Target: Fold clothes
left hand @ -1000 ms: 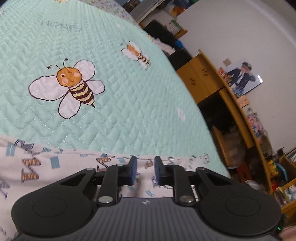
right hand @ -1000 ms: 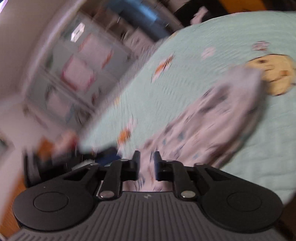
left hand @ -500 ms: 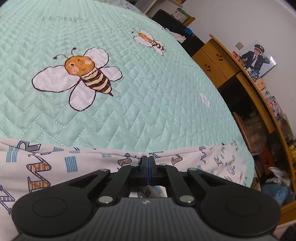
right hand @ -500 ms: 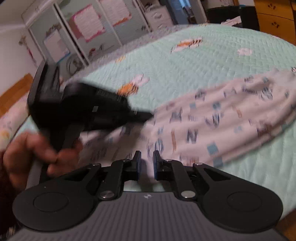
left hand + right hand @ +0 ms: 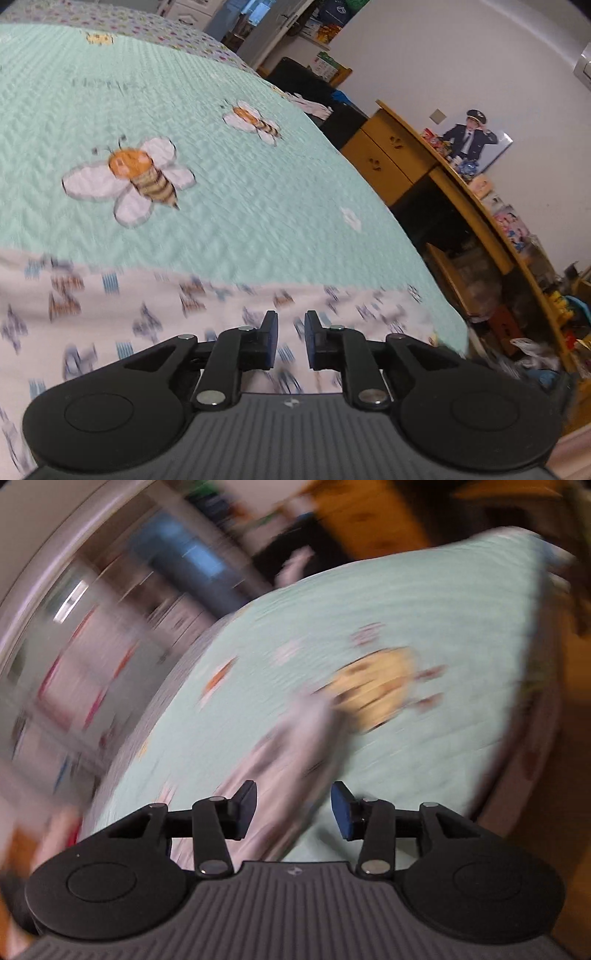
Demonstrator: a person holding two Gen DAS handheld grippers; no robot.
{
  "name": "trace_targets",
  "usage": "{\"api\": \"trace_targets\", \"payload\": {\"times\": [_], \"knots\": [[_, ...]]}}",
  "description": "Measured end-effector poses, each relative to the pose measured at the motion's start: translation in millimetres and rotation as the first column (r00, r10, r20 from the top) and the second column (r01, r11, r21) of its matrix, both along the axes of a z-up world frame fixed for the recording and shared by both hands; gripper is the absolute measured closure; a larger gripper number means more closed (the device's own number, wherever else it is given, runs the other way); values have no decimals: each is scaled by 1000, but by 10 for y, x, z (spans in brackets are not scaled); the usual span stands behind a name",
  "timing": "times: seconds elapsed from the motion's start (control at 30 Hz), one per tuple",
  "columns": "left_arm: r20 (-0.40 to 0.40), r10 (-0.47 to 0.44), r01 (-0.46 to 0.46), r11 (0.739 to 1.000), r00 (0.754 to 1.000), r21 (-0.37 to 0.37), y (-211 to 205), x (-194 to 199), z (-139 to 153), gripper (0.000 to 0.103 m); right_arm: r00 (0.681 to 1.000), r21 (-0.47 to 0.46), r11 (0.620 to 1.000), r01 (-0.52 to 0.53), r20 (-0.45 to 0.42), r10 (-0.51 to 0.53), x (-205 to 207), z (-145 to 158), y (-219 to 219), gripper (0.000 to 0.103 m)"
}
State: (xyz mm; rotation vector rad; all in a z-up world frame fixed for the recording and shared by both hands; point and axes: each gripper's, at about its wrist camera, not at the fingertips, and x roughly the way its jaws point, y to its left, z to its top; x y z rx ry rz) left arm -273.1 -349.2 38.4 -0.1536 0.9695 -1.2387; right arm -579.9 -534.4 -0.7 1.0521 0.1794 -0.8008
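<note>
A white garment printed with blue and brown letters (image 5: 122, 317) lies flat across the near part of a mint quilted bedspread (image 5: 229, 206) with bee pictures. My left gripper (image 5: 291, 341) hovers just over the garment, its jaws opening, a narrow gap between the blue pads and no cloth pinched there. In the blurred right wrist view the same garment (image 5: 295, 738) stretches away over the bedspread (image 5: 424, 602). My right gripper (image 5: 293, 808) is above its near end, jaws opening wide, with nothing pressed between the pads.
A wooden desk and drawers (image 5: 402, 162) with toys and a picture stand past the bed's right edge. Clutter fills the floor (image 5: 532, 332) beside it. A dark bag or chair (image 5: 314, 92) sits at the bed's far corner. Cupboards (image 5: 74, 646) are smeared at left.
The left jaws closed on the garment's edge half a second ago and have parted again, moving back over the cloth. The right gripper swung away from the left hand and its jaws widened.
</note>
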Motion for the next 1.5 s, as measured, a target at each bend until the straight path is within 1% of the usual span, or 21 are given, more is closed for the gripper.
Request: {"api": "trace_targets", "payload": {"times": [0.07,0.13,0.27,0.3,0.33,0.37,0.43,0.5,0.6,0.7,0.77,0.83,0.93,1.0,1.1,1.17,1.2,1.23,1.33,1.43,1.5], "knots": [[-28,-13,14,1000,1000,21,20,-57,-88,85,998,47,997,54,40,-56,-69,-106,-168,55],[-54,-13,16,999,998,43,22,-74,-202,84,995,76,996,55,76,-60,-27,-174,-267,49],[-91,14,-8,998,996,61,29,-73,-365,84,990,95,994,47,125,-59,79,-207,-367,47],[-97,17,-11,998,995,63,23,-67,-364,84,991,90,995,36,124,-47,107,-206,-389,50],[-101,18,-12,998,995,62,23,-64,-366,84,993,87,996,33,112,-43,126,-196,-402,65],[-105,20,-14,998,994,61,22,-61,-368,84,994,88,996,23,103,-32,141,-183,-413,86],[-121,26,-20,999,992,50,55,-46,-353,84,995,79,997,12,98,-20,148,-143,-416,86],[-144,36,-32,999,989,30,122,-21,-319,82,998,29,1000,-2,69,0,181,-18,-370,87],[-158,52,-57,998,986,-25,329,25,-194,74,998,-100,994,-51,16,53,299,274,-223,88],[-124,75,-85,993,989,-81,726,112,-5,72,991,-245,960,-133,-43,126,519,674,20,88],[-119,104,-118,986,987,-118,1080,209,87,70,978,-355,912,-207,-90,188,746,957,288,89],[-107,154,-169,975,982,-145,1467,294,154,68,954,-466,832,-300,-152,259,1024,1199,659,89],[-92,249,-262,949,964,-173,2089,395,166,65,881,-599,647,-472,-282,380,1524,1414,1377,89],[-97,313,-326,930,945,-172,2446,439,107,61,801,-631,501,-592,-389,455,1879,1356,1894,89],[-127,370,-387,907,921,-165,2852,470,-21,61,645,-590,293,-753,-572,506,2365,947,2604,89],[-148,380,-402,901,913,-165,3048,473,-95,61,534,-516,185,-836,-693,483,2586,548,2926,89],[-158,379,-403,899,912,-170,3135,476,-126,61,488,-479,146,-865,-741,461,2651,372,3047,89],[-151,371,-394,902,916,-178,3174,460,-134,61,468,-468,116,-876,-771,432,2658,265,3133,89],[-142,340,-363,910,930,-201,3217,439,-157,60,450,-467,41,-884,-823,347,2621,150,3305,89],[-152,304,-332,917,940,-222,3212,454,-178,60,459,-467,61,-882,-822,336,2597,219,3280,89],[-158,288,-319,919,944,-230,3215,457,-202,60,491,-492,88,-866,-805,331,2622,297,3247,89]]}}
